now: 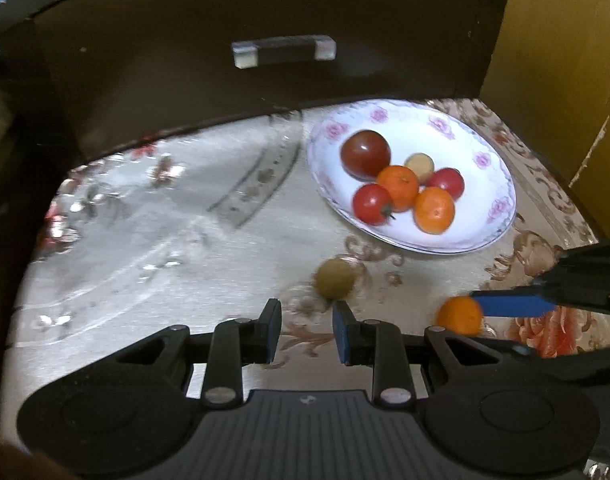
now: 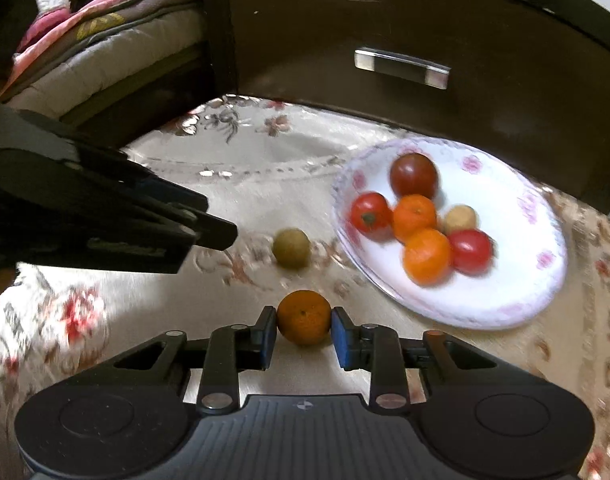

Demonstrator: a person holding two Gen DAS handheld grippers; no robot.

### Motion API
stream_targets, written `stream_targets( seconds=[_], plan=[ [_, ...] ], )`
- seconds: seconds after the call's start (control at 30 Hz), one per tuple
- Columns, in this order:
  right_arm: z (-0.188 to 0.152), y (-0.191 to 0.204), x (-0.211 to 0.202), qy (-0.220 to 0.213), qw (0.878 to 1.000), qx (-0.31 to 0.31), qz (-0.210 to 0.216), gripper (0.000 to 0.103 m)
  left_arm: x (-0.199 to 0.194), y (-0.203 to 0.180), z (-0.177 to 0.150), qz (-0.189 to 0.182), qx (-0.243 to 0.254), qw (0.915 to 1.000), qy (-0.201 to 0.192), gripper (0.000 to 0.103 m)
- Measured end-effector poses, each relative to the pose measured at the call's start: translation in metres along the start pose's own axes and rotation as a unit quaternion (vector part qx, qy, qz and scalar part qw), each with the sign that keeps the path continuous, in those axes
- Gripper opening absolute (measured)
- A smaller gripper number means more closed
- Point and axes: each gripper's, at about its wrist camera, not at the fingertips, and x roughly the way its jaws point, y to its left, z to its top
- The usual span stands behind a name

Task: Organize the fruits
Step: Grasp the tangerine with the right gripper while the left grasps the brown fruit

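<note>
A small orange mandarin [image 2: 303,317] lies on the floral cloth between the blue pads of my right gripper [image 2: 303,320], which touch it on both sides. In the left wrist view the same mandarin [image 1: 459,316] shows beside that gripper's blue pad [image 1: 513,306]. My left gripper [image 1: 307,312] stands open with nothing in it, just short of a round olive-green fruit [image 1: 335,280] on the cloth. That green fruit [image 2: 291,248] sits apart from the plate. The white flowered plate [image 1: 485,136] [image 2: 505,280] holds several tomatoes and mandarins and one pale fruit.
A dark wooden drawer front with a metal handle [image 1: 284,52] [image 2: 403,67] rises right behind the cloth-covered surface. Bedding [image 2: 85,40] lies at the far left. A cardboard box [image 1: 565,60] stands at the right. The left gripper's black body [image 2: 105,216] reaches in from the left.
</note>
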Motion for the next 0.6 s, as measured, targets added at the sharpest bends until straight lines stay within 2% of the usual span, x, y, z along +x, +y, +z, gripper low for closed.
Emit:
stream_targets(
  seconds=[0.3, 0.6],
  plan=[
    [-0.018, -0.011, -0.039, 0.013, 1.0, 0.01, -0.011, 0.023, 0.019, -0.01, 0.005, -0.015, -0.007, 0.9999, 0.002, 0.036],
    [-0.025, -0.021, -0.037, 0.018, 0.999, 0.035, -0.008, 0.023, 0.027, -0.019, 0.008, 0.002, 0.007, 0.9999, -0.014, 0.037]
  ],
)
